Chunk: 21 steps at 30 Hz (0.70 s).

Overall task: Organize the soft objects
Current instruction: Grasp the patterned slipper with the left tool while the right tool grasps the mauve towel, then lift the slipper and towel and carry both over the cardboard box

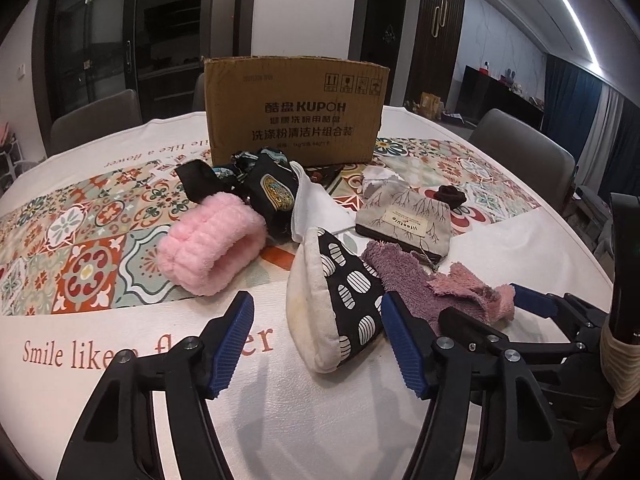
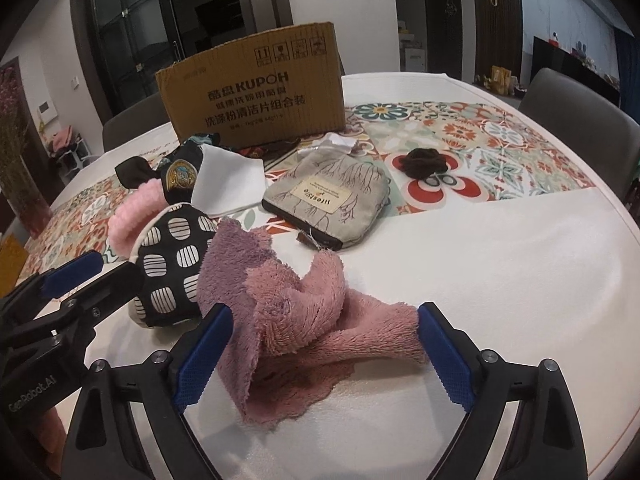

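Both jaws open, around mitt point(image 1: 340, 300) & towel point(image 2: 304, 320).

The cardboard box point(image 1: 296, 110) is showing only its outer wall, its inside hidden. The spotted pouch point(image 2: 168, 268) is covering most of the pink fluffy band point(image 2: 134, 210). The small print on the grey pouch's label point(image 2: 322, 200) is blurring beyond reading.
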Available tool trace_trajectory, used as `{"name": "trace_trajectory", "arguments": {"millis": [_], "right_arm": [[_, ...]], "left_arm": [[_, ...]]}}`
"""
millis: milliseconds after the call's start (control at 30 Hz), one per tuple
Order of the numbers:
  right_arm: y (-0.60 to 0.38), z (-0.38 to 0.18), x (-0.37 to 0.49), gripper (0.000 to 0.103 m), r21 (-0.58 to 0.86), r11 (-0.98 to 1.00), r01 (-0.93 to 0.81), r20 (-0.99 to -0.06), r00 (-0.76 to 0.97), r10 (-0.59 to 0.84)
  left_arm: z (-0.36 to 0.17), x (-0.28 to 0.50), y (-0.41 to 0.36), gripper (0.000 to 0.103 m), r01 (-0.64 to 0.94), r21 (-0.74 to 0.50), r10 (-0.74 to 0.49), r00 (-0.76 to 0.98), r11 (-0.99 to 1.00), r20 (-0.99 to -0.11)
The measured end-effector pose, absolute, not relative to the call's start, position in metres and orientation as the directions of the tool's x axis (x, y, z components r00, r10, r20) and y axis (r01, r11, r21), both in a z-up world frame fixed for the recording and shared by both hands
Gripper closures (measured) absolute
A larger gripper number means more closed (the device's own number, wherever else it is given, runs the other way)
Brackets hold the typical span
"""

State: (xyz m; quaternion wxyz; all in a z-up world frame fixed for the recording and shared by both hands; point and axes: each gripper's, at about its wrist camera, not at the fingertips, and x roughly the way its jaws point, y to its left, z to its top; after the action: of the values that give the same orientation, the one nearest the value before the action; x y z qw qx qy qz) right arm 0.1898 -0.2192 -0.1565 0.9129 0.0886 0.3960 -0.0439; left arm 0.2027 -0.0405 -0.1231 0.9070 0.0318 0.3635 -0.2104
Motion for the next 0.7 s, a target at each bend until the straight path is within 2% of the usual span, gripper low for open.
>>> {"name": "trace_trajectory", "arguments": {"millis": [167, 267, 367, 467, 533, 600, 700], "right_arm": [[-0.217, -0.165, 0.196, 0.018, 0.159, 0.979, 0.126, -0.747, 0.663, 0.036], [-0.214, -0.167, 0.196, 0.026, 0.166, 0.981, 0.106, -0.746, 0.664, 0.054], [-0.211, -0.168, 0.198, 0.034, 0.166, 0.982, 0.090, -0.745, 0.664, 0.065], [-0.210, -0.168, 0.198, 0.049, 0.186, 0.980, 0.068, -0.739, 0.667, 0.094], [-0.209, -0.168, 0.198, 0.064, 0.196, 0.979, 0.052, -0.738, 0.665, 0.113], [-0.207, -0.166, 0.198, 0.072, 0.211, 0.977, 0.032, -0.738, 0.661, 0.137], [-0.204, -0.162, 0.196, 0.074, 0.198, 0.980, 0.021, -0.733, 0.667, 0.134]], "left_arm": [[-0.132, 0.211, -0.043, 0.051, 0.418, -0.160, -0.404, 0.599, 0.894, -0.691], [-0.139, 0.217, -0.045, 0.063, 0.418, -0.201, -0.426, 0.560, 0.886, -0.711], [-0.143, 0.219, -0.047, 0.071, 0.417, -0.237, -0.447, 0.534, 0.878, -0.718], [-0.144, 0.218, -0.050, 0.076, 0.425, -0.234, -0.450, 0.529, 0.874, -0.720], [-0.143, 0.216, -0.050, 0.082, 0.432, -0.244, -0.462, 0.526, 0.868, -0.714], [-0.141, 0.216, -0.050, 0.086, 0.432, -0.256, -0.471, 0.524, 0.865, -0.710], [-0.136, 0.213, -0.049, 0.090, 0.434, -0.265, -0.483, 0.535, 0.861, -0.693]]}}
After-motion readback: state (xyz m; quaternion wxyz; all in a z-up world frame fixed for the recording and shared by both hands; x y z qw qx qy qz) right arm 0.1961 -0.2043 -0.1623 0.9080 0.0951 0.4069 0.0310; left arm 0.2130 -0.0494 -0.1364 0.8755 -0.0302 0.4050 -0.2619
